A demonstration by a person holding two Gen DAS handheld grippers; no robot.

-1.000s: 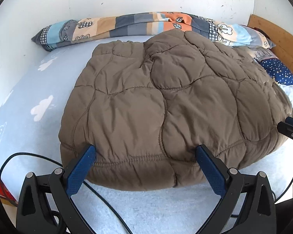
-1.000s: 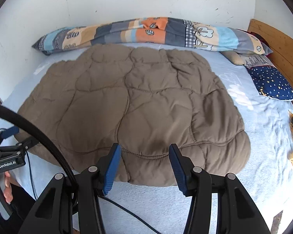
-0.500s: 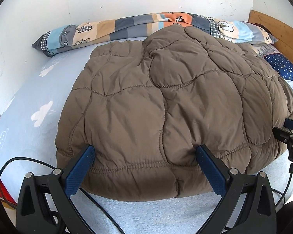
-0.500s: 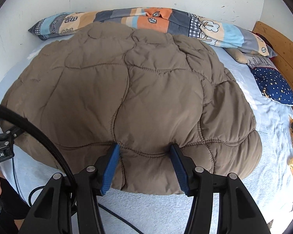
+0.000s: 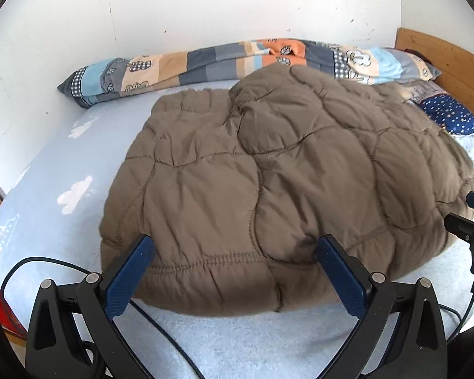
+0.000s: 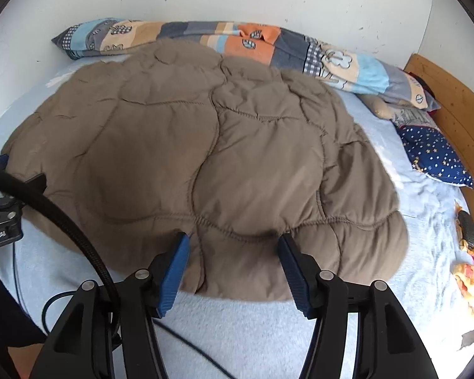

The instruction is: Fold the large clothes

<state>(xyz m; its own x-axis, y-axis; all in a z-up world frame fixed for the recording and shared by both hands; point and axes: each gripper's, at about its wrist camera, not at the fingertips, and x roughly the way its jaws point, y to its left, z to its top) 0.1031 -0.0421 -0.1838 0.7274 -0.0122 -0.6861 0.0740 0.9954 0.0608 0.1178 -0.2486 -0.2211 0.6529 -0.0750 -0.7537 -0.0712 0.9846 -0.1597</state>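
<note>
A brown quilted coat (image 5: pixel 268 183) lies spread on the bed (image 5: pixel 47 189), covering most of the pale blue sheet, its near hem close to the bed's front edge. Behind it a patchwork pillow (image 5: pixel 205 63) runs along the white wall, and a star-print navy cushion (image 6: pixel 433 154) sits to the right by the wooden headboard (image 6: pixel 458 104).

The left claw (image 5: pixel 233 246) stands wide apart, its blue pads on either side of a broad stretch of the near hem; the tips look to rest against the fabric, though whether they press on it is hard to tell from this angle. The coat bulges up between them. It reads as released, not clenched.

The right claw (image 6: pixel 233 243) is spread about halfway and its jaws have just been opening; a fold of the hem sits between the pads, which no longer seem to pinch it. In the left view this claw shows at the right edge, beside the coat's right corner, and the picture is blurred there.

A black cable (image 5: pixel 161 322) trails over the sheet in front of the coat.
</note>
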